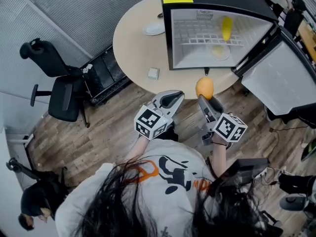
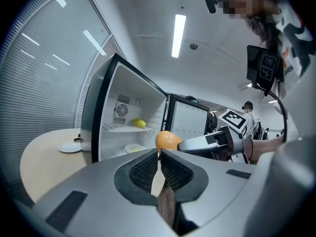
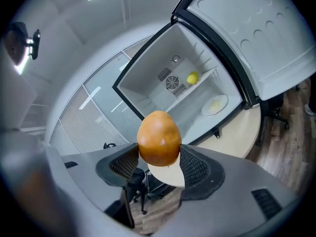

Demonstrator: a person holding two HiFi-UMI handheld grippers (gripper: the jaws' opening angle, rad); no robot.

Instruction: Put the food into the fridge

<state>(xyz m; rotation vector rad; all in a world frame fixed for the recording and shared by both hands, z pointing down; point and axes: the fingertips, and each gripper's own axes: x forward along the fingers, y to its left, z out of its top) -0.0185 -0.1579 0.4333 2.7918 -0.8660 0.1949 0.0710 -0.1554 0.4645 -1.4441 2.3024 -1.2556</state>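
Observation:
A small black fridge (image 1: pixel 182 38) stands open on the round table (image 1: pixel 133 48). On its wire shelf lies a yellow lemon (image 1: pixel 226 27), and a plate (image 1: pixel 220 52) with food sits on its floor. My right gripper (image 1: pixel 204 98) is shut on an orange, egg-shaped fruit (image 1: pixel 204 88), held just off the table's near edge in front of the fridge. In the right gripper view the fruit (image 3: pixel 158 138) sits between the pads of the right gripper (image 3: pixel 159 162), pointing at the fridge interior (image 3: pixel 148 90). My left gripper (image 1: pixel 178 97) is beside it, shut and empty (image 2: pixel 159 154).
The fridge door (image 1: pixel 281 78) swings wide open to the right. A white dish (image 1: pixel 154 29) and a small white cube (image 1: pixel 153 73) lie on the table left of the fridge. A black office chair (image 1: pixel 59 90) and a low black rack (image 1: pixel 106 73) stand to the left.

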